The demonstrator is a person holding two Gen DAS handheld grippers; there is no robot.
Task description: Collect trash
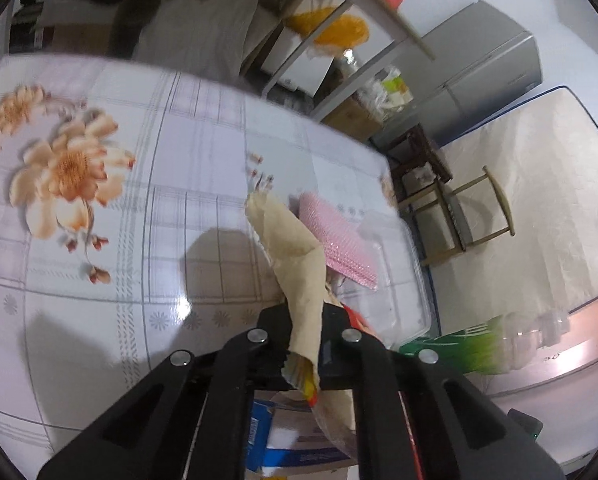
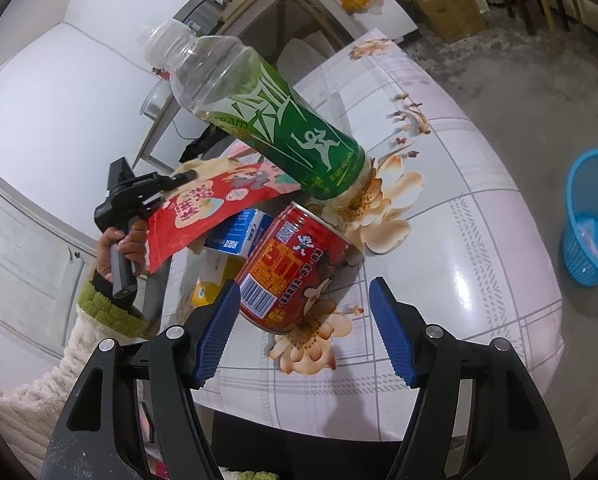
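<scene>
Left gripper (image 1: pixel 305 336) pinched tight on a crumpled tan paper wrapper (image 1: pixel 295 248), which sticks up past the fingertips over the floral tablecloth (image 1: pixel 99 200). Pink textured packet (image 1: pixel 335 236) just behind the wrapper, beside a clear plastic tray (image 1: pixel 403 280). Green bottle (image 1: pixel 451 346) at right, off the table edge. Blue-white carton (image 1: pixel 267 440) below the jaws. Frame is motion-blurred.

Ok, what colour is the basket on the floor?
Blue, a latticed plastic basket; shows best in the right wrist view.

A grey fridge (image 1: pixel 487 76) stands by the wall. A wooden chair (image 1: pixel 459 216) sits beside the floral tablecloth (image 1: pixel 99 200).
</scene>
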